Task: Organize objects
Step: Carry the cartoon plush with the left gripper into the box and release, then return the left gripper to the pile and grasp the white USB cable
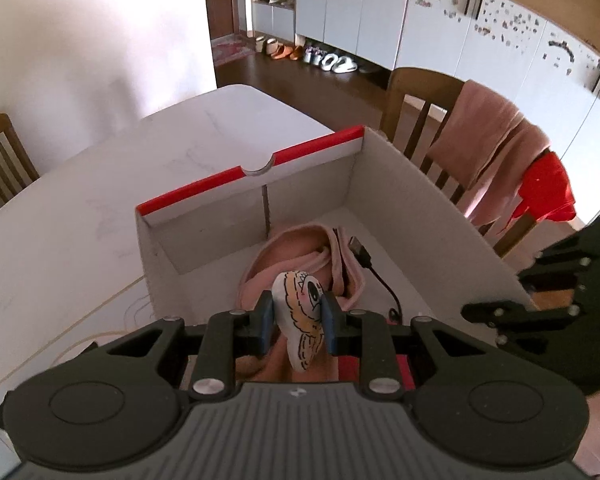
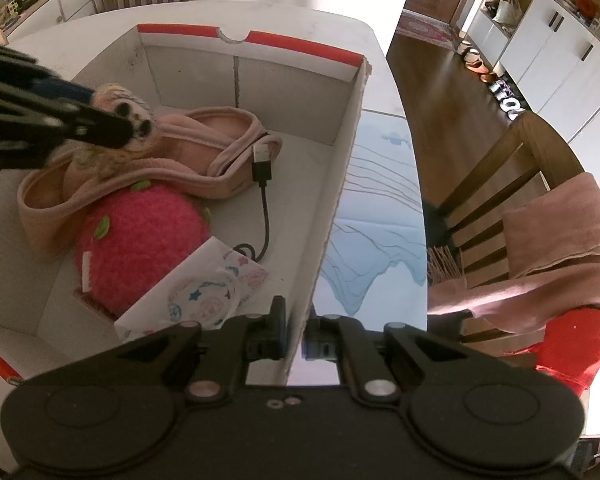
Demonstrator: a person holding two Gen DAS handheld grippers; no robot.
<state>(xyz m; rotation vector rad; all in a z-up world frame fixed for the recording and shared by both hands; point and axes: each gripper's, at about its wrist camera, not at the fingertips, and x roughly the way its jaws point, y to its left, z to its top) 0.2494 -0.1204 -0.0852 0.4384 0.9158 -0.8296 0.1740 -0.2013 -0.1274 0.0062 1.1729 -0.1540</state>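
Left gripper (image 1: 296,312) clamped on a printed sock (image 1: 300,320) above the box (image 1: 420,208), right gripper (image 2: 296,332) pinching the box wall, pink cloth (image 2: 204,156), cable (image 2: 265,200) inside

White marble table (image 1: 100,184) — open cardboard box (image 1: 420,208), blue-lined sheet (image 2: 376,216)

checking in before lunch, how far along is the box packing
Done: pink fabric headband, fuzzy pink ball, black USB cable and printed packet lie in the white cardboard box. In hand: left claw holds a cartoon-print sock above it; right claw grips the wall. Left: drop it.
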